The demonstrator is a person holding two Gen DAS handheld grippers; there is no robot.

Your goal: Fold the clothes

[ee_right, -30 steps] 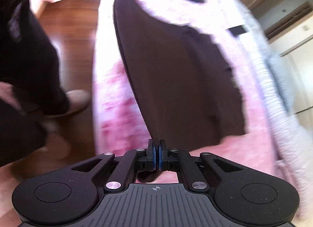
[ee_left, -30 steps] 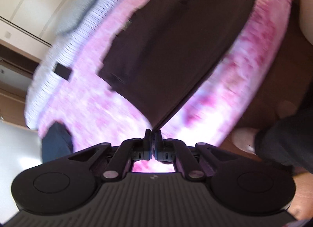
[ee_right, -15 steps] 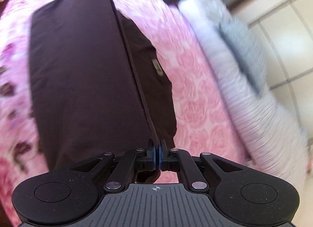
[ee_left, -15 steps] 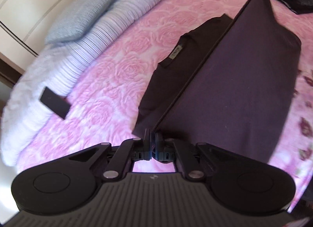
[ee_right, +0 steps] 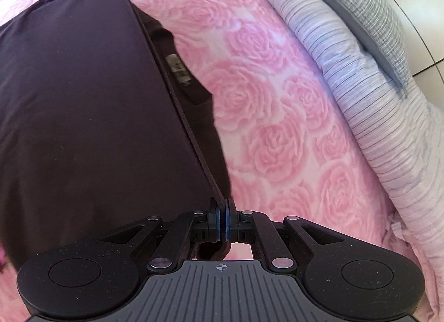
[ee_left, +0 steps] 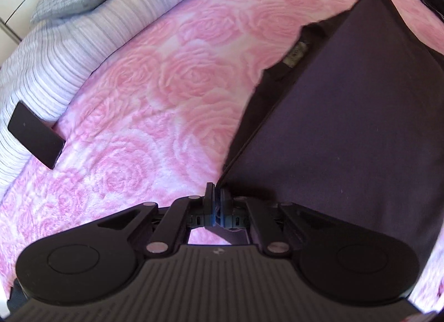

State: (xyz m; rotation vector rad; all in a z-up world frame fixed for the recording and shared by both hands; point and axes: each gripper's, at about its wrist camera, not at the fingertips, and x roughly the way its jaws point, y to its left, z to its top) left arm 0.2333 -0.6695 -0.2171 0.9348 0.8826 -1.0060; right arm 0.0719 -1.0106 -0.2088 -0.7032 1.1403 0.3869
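On left wrist cam, I see my left gripper (ee_left: 216,187) clenched on a hem corner of the dark purple shirt (ee_left: 347,133), stretched taut over the pink rose blanket (ee_left: 166,78). On right wrist cam, right gripper (ee_right: 222,202) pinches the shirt's (ee_right: 83,100) other hem corner; neck label w/ collar peeks underneath.

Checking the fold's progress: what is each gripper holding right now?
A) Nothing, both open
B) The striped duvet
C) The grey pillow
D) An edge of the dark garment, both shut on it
D: the left gripper and right gripper are each clamped on the dark garment, its edge stretched over the pink bedspread.
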